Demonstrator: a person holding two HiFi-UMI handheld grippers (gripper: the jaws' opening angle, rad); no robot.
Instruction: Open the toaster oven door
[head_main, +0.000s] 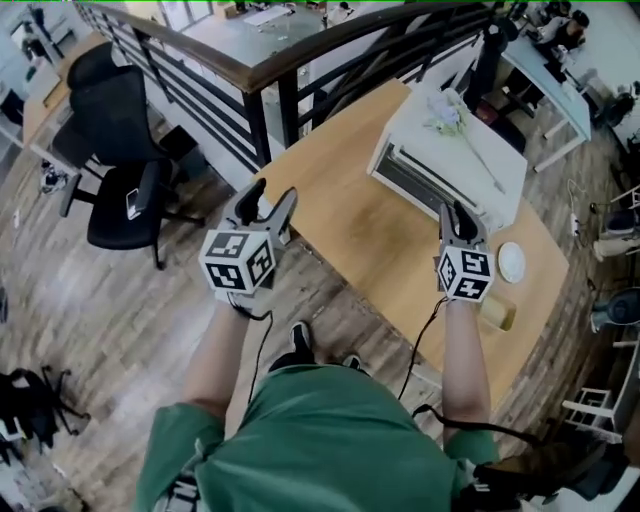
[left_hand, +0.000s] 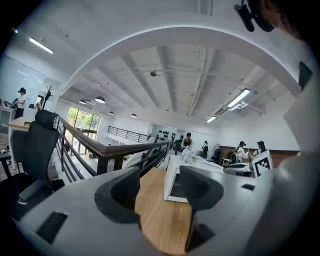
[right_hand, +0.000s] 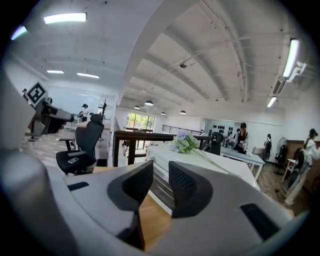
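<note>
A white toaster oven (head_main: 452, 160) stands on the wooden table (head_main: 350, 220) with its door (head_main: 420, 188) closed and facing me; a flower sprig (head_main: 450, 115) lies on top. My right gripper (head_main: 456, 214) hovers just in front of the door's right part, jaws a little apart with nothing between them. In the right gripper view the toaster oven (right_hand: 210, 167) lies right beyond the fingertips (right_hand: 177, 175). My left gripper (head_main: 268, 207) hangs open over the table's left edge, well left of the toaster oven (left_hand: 174, 184), and holds nothing.
A small white plate (head_main: 511, 262) and a wooden cup (head_main: 498, 313) sit on the table to the right of my right gripper. A dark railing (head_main: 262, 75) runs behind the table. A black office chair (head_main: 120, 170) stands on the floor to the left.
</note>
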